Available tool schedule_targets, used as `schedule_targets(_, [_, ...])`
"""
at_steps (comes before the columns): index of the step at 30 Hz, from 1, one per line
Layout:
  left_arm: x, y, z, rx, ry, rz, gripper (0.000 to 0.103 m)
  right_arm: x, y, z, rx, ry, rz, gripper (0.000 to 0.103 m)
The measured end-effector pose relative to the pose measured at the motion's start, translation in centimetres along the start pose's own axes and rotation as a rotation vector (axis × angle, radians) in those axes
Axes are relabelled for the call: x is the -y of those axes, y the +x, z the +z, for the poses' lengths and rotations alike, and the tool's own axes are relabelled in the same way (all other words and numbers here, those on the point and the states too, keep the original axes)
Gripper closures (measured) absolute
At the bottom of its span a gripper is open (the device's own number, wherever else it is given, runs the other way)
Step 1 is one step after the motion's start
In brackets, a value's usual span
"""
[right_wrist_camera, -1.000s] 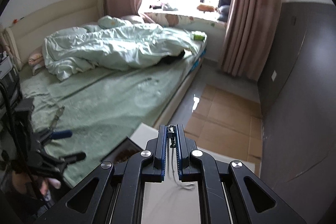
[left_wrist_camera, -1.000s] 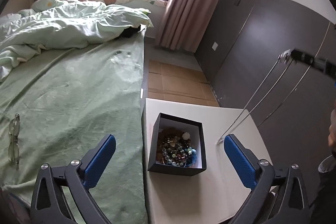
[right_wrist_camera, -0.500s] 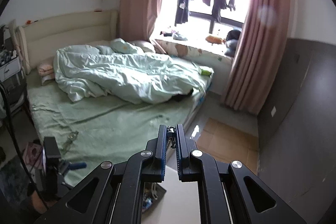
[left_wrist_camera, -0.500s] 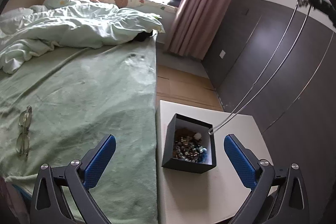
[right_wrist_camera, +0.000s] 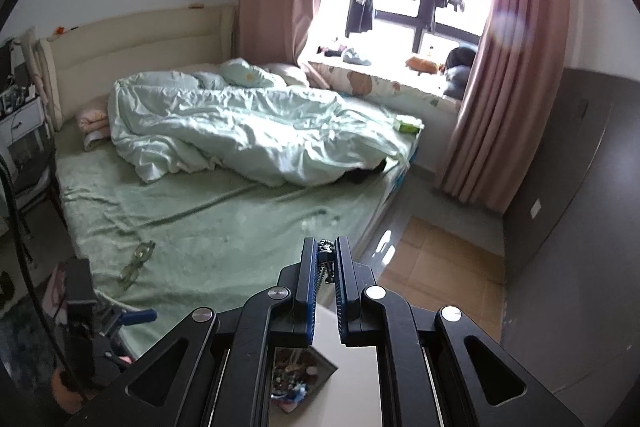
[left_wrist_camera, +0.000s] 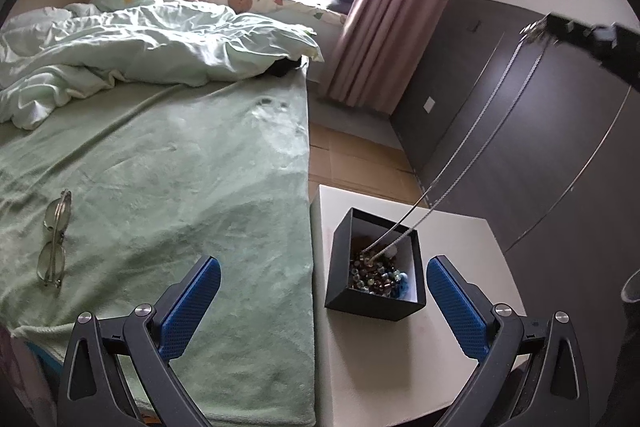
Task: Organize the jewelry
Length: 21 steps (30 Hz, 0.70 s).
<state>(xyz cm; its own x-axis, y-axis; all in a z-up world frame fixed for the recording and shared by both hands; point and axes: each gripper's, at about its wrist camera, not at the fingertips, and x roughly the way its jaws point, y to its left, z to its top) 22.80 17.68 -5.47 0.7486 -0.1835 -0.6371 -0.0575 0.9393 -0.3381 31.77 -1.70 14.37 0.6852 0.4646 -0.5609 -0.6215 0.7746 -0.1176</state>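
- The right gripper [right_wrist_camera: 328, 259], clenched on one end of the chain [left_wrist_camera: 472, 139], is held high and tilted down over the table [left_wrist_camera: 460, 359].
- The chain hangs taut, its long axis slanting down into the box [left_wrist_camera: 376, 301] at the table's bed-side edge; its low end lies among the beads [left_wrist_camera: 376, 275].
- The left gripper [left_wrist_camera: 324, 303] is released, low, straddling the box.

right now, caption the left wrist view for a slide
Right hand-held gripper dangles a silver chain into the black jewelry box of beads.
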Motion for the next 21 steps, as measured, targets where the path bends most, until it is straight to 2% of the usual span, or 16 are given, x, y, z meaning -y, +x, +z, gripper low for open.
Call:
schedule_targets(3, [0.2, -0.1, 0.0, 0.001, 0.000, -0.003, 0.000, -0.4, 2.3, -1.5, -0.057, -0.002, 0.007, 0.091])
schedule_targets(4, [0.3, -0.2, 0.0, 0.003, 0.001, -0.004, 0.000, -0.4, 3.3, -2.0, -0.099, 0.007, 0.017, 0.075])
schedule_targets(5, [0.3, -0.2, 0.0, 0.005, 0.003, -0.005, 0.000, -0.4, 3.7, -2.4, -0.120, 0.016, 0.028, 0.064])
schedule_targets(6, [0.4, -0.3, 0.0, 0.006, 0.005, -0.007, 0.000, -0.3, 3.8, -2.9, -0.120, 0.023, 0.035, 0.046])
schedule_targets(7, [0.5, -0.4, 0.1, 0.006, 0.009, -0.008, 0.000, -0.2, 3.7, -3.2, -0.113, 0.024, 0.036, 0.041])
schedule_targets(17, [2.8, -1.1, 0.3, 0.011, 0.044, -0.019, 0.000, 3.0, 1.0, -5.6, -0.120, 0.107, 0.042, 0.040])
schedule_targets(21, [4.2, -2.2, 0.4, 0.024, 0.067, -0.024, 0.000, 4.5, -0.7, -7.1, -0.113, 0.146, 0.019, 0.034])
